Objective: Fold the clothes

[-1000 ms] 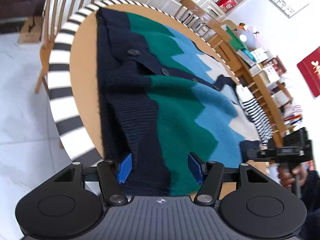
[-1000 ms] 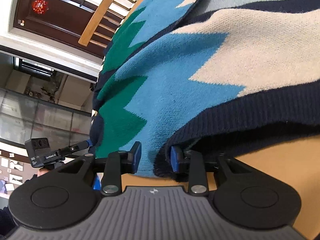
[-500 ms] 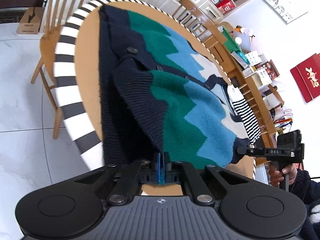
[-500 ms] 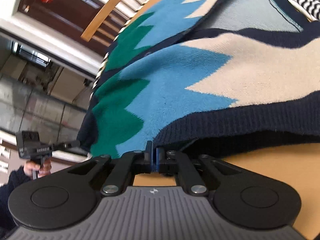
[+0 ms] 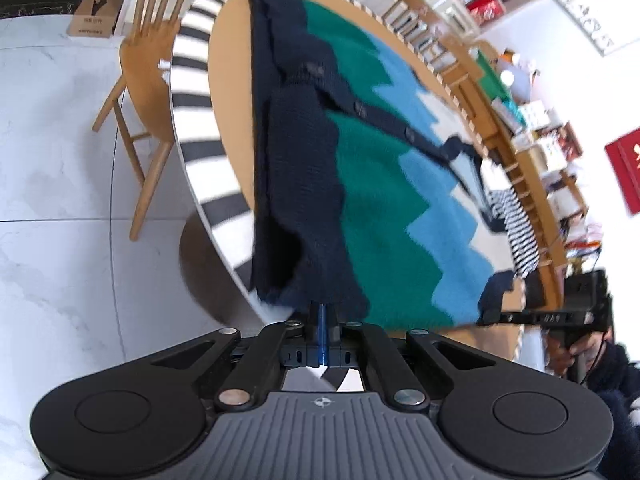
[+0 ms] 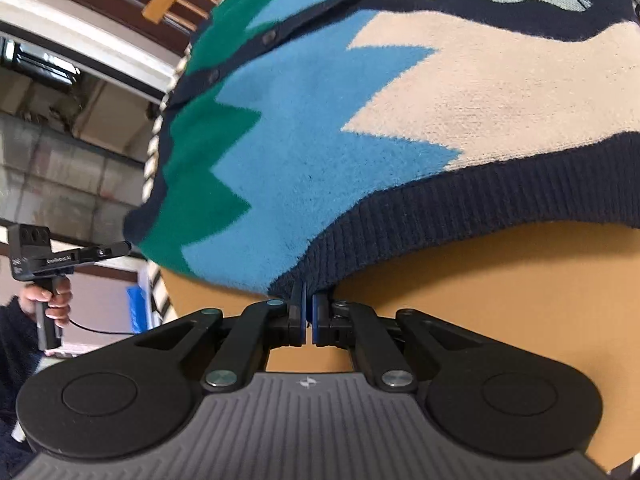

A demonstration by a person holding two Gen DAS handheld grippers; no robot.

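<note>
round wooden table (image 5: 230,128) with a black-and-white striped rim. wooden spindle chair (image 5: 140,68) just beside it on the white marble tile floor (image 5: 52,200), cardboard box (image 5: 94,16) behind the chair. shelves (image 5: 536,140) of boxes along the far wall, red hanging (image 5: 624,168) at the right edge.

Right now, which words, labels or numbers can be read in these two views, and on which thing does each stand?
"GenRobot.AI": faint, it seems to read so, on the side of the left gripper.
Cardboard box: dark print, too blurred to read.
Red sign: gold mark, not readable.
Right gripper: side label, blurred.
</note>
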